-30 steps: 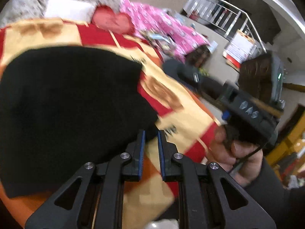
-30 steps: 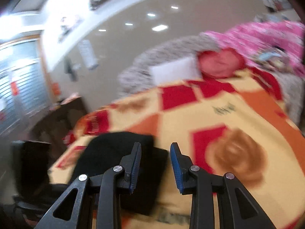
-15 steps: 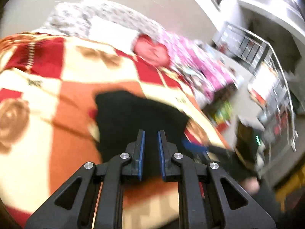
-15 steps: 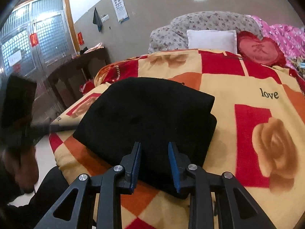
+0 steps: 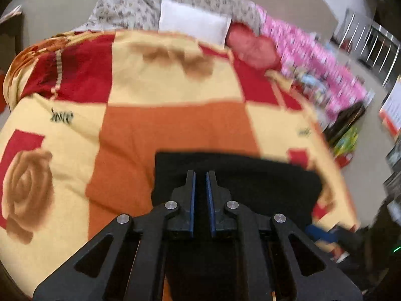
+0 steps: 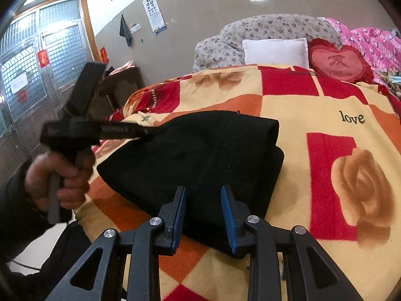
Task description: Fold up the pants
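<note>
The black pants [image 6: 200, 160] lie folded into a thick rectangle near the front edge of the bed's checked blanket [image 6: 325, 115]. They also show in the left wrist view [image 5: 250, 183], just ahead of my left gripper [image 5: 199, 175], whose jaws stand nearly together with a narrow gap and nothing between them. My right gripper [image 6: 203, 190] is open and empty, just above the near edge of the pants. The left tool [image 6: 100, 130] shows in the right wrist view, held in a hand over the pants' left edge.
A white pillow [image 6: 275, 50], a red heart cushion [image 6: 338, 62] and a pink quilt [image 6: 371, 42] lie at the bed's head. A dark side table [image 6: 120, 85] stands left of the bed. Metal doors [image 6: 37, 57] are at far left.
The left gripper has swung round and now points up the bed with the pants just ahead. The right gripper has drawn closer to the pants' near edge. The pants have not moved.
</note>
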